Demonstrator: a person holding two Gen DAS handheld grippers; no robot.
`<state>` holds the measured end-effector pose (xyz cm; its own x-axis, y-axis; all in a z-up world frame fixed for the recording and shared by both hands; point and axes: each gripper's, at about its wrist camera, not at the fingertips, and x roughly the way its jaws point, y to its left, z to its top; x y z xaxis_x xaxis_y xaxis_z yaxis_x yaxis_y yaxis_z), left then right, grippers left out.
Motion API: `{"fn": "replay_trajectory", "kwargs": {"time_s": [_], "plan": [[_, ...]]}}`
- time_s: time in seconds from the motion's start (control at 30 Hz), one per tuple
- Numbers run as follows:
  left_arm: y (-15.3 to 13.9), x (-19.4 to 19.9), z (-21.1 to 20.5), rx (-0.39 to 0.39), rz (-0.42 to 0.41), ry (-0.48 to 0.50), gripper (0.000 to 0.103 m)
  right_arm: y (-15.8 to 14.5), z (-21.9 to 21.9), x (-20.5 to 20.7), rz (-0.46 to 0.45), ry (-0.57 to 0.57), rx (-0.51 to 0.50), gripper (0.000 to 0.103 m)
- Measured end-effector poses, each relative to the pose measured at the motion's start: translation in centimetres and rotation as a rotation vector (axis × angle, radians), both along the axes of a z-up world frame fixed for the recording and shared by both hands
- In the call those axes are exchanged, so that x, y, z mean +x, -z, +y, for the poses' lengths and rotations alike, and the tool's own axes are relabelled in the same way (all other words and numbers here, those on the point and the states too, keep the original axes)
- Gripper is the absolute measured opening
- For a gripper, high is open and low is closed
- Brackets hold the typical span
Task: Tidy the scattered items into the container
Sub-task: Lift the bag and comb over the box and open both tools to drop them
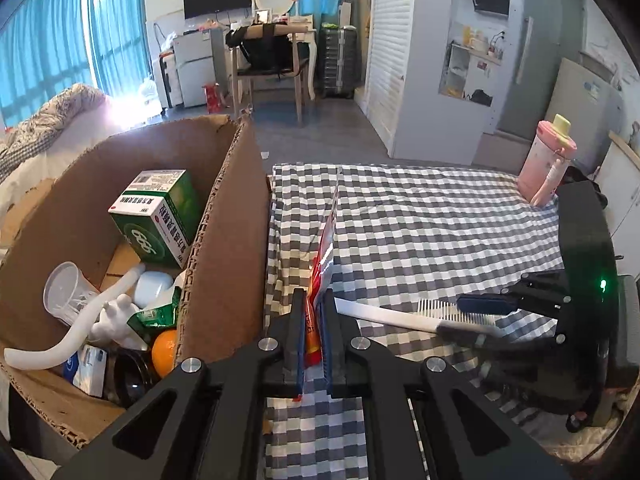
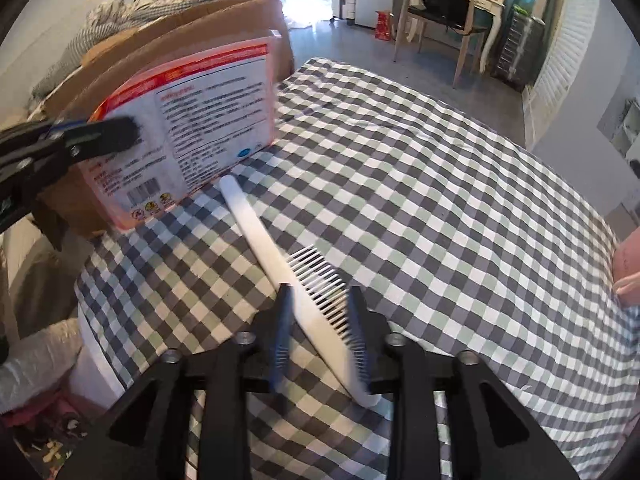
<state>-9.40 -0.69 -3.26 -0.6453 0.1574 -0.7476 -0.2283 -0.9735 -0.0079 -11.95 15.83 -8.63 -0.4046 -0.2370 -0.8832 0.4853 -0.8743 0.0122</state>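
Note:
My left gripper [image 1: 313, 300] is shut on a flat red and white packet [image 1: 325, 254], held upright on edge just right of the cardboard box [image 1: 224, 216]. The packet's printed back shows in the right wrist view [image 2: 192, 128]. My right gripper [image 2: 320, 300] straddles the white comb [image 2: 316, 300], which lies on the checked cloth [image 2: 440, 184]; its jaws stand apart, one on each side of the comb, seemingly not pressing it. The comb also shows in the left wrist view [image 1: 404, 316]. The box holds a green medicine box [image 1: 158, 216], an orange [image 1: 165, 352] and other items.
A pink bottle [image 1: 546, 160] stands at the table's far right corner. A bed [image 1: 52, 120] lies left of the box. A chair [image 1: 276, 68] and a desk stand across the floor beyond the table.

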Motion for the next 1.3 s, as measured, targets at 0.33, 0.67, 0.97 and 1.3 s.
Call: {"fn": "replay_trajectory", "kwargs": {"time_s": [0.33, 0.67, 0.97, 1.3], "plan": [[1.0, -0.4, 0.8, 0.001, -0.020, 0.028, 0.007, 0.6, -0.1, -0.7, 0.011, 0.014, 0.034, 0.073], [1.4, -0.8, 0.9, 0.012, -0.033, 0.032, 0.007, 0.5, -0.4, -1.7, 0.023, 0.020, 0.027, 0.054], [1.4, -0.9, 0.8, 0.011, -0.042, 0.034, 0.007, -1.4, 2.9, -3.0, -0.009, 0.122, -0.066, 0.033], [1.1, -1.1, 1.1, 0.020, -0.042, 0.039, 0.007, -4.2, 5.7, -2.7, 0.034, 0.174, -0.166, 0.032]]}}
